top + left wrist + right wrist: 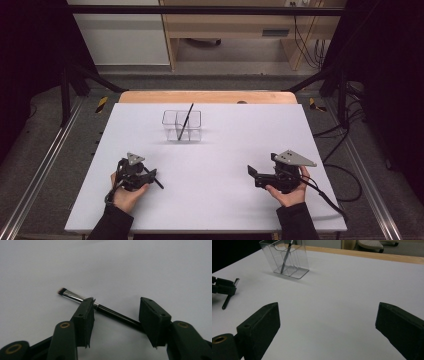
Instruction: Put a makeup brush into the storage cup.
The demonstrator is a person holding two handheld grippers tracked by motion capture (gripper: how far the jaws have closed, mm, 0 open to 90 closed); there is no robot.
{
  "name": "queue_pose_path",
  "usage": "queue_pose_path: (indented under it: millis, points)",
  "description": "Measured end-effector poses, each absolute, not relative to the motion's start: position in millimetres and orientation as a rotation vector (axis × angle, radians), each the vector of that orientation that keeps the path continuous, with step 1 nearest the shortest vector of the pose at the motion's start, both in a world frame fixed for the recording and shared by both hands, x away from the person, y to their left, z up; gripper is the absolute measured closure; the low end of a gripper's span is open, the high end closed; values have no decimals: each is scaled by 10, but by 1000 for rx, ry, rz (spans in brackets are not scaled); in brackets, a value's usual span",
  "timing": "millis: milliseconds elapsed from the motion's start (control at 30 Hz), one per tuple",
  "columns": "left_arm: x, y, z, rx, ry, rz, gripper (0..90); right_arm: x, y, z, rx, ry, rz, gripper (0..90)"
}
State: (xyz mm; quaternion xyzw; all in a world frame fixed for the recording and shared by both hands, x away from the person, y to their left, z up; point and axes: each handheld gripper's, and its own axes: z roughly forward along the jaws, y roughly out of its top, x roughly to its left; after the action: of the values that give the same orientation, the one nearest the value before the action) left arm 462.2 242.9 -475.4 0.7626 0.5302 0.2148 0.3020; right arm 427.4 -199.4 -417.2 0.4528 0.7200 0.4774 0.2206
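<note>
A: Left gripper (116, 312)?
B: We see its jaws apart around the brush (100, 308), not pressing it; brush lies flat near the table's (225, 165) front-left corner.
A: Right gripper (327, 322)?
B: Released, wide, holding nothing, near the front-right corner.

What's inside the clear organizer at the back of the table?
One dark brush stands tilted inside the clear organizer. Which compartment holds it I cannot tell; its lower tip blurs behind the dividers.
</note>
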Motion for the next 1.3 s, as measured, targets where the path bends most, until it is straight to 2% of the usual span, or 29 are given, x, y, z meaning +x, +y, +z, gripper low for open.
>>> queue_pose_path:
  millis: [367, 667, 800, 1033, 1200, 1267, 1300]
  points:
    - [4615, 2477, -4732, 2034, 1394, 536, 620, 4275, -1991, -4176, 1253, 1993, 1319, 63]
    - [4601, 2531, -4700, 2018, 1367, 418, 719, 4272, -1990, -4178, 1252, 1995, 1319, 64]
    - [4599, 2512, -4693, 2020, 1382, 425, 729, 4275, -1984, -4183, 1254, 1997, 1320, 64]
    - [4593, 2430, -4711, 2026, 1400, 459, 689, 4280, -1977, -4190, 1254, 2000, 1321, 65]
    - [4591, 2418, -4712, 2027, 1378, 434, 708, 4279, -1979, -4189, 1254, 2001, 1323, 64]
    - [4587, 2394, -4714, 2027, 1344, 360, 726, 4280, -1977, -4190, 1254, 2001, 1325, 64]
    - [4575, 2357, -4714, 2040, 1334, 384, 739, 4280, -1976, -4190, 1255, 2001, 1326, 64]
